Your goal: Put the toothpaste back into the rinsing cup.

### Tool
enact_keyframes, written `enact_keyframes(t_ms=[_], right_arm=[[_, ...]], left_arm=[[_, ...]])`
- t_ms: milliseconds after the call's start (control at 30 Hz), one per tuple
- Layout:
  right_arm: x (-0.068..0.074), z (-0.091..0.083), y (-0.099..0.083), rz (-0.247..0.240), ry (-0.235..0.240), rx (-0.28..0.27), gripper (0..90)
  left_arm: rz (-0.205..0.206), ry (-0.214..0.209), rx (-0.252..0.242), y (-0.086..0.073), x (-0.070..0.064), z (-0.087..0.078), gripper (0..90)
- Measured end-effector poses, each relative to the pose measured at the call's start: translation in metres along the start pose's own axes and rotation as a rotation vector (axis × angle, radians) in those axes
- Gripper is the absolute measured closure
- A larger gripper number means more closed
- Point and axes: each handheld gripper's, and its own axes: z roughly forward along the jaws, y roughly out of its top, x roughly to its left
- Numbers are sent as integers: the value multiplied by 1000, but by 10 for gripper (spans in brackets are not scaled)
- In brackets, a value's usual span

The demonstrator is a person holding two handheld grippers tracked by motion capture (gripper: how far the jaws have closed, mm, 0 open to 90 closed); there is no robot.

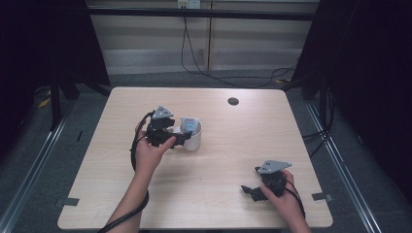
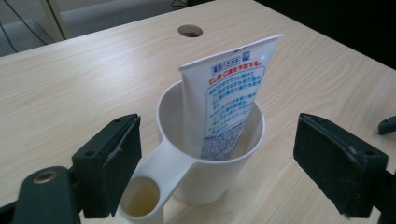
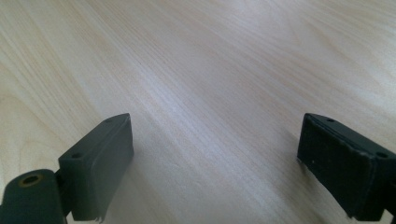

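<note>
Tube [image 2: 224,100] lower end hidden inside cup [image 2: 205,172]; print too small to read.

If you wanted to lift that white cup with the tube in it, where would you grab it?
Probably by the handle. It sticks out flat from the cup toward the left hand-held gripper, whose open jaws already stand either side of it. Closing across the handle from that side would avoid the tube, which stands tilted inside and rises well above the rim, so a grasp from above looks awkward.
</note>
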Motion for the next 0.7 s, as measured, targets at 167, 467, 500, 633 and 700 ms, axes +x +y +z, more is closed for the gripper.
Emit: enact_keyframes(t_ms=[167,467,500,633,700], right_arm=[[0,0,0,-1,0,0,100],[0,0,0,0,0,0,100],[0,0,0,0,0,0,100],[0,0,0,0,0,0,100],[0,0,0,0,0,0,100]], left_arm=[[-11,7,11,-4,6,-5,152],[-25,15,20,-13,14,-17,152],[-34,14,15,-14,16,-18,152],[-45,22,12,-17,21,-23,153],[-48,28,10,-19,22,-24,153]])
